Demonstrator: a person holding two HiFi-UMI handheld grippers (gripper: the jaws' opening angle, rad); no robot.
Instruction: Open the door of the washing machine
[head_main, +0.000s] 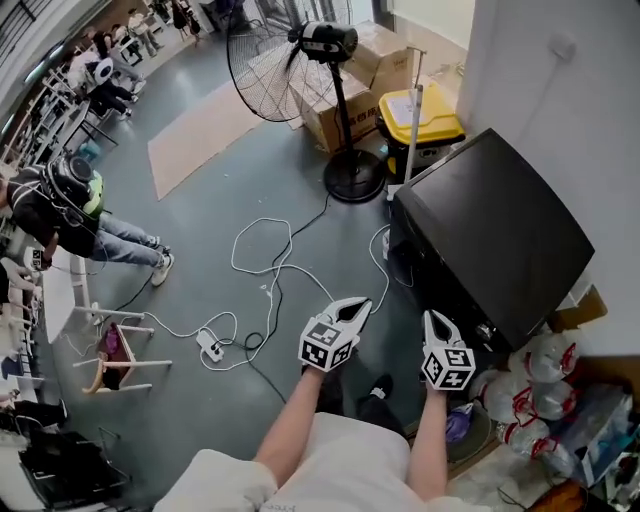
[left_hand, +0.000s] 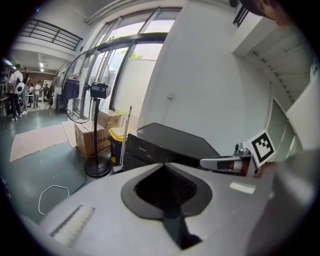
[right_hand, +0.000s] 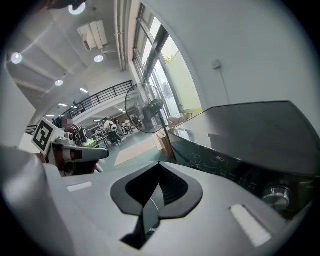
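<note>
Grey floor (head_main: 190, 215) with white cables (head_main: 234, 255) and flat cardboard sheet (head_main: 200, 135); pedestal fan (head_main: 330, 42), cardboard boxes (head_main: 335, 120), yellow bin (head_main: 440, 120) by white wall (head_main: 560, 80); tall windows (left_hand: 120, 75).

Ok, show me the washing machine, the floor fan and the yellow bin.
washing machine (head_main: 500, 225), head view, middle of its black top
floor fan (head_main: 355, 178), head view, its round base
yellow bin (head_main: 435, 115), head view, its lid

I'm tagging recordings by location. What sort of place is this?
Likely a big workshop or lab hall, not a home: the washing machine stands on a bare floor near a pedestal fan and cardboard boxes, and people sit along one side.
</note>
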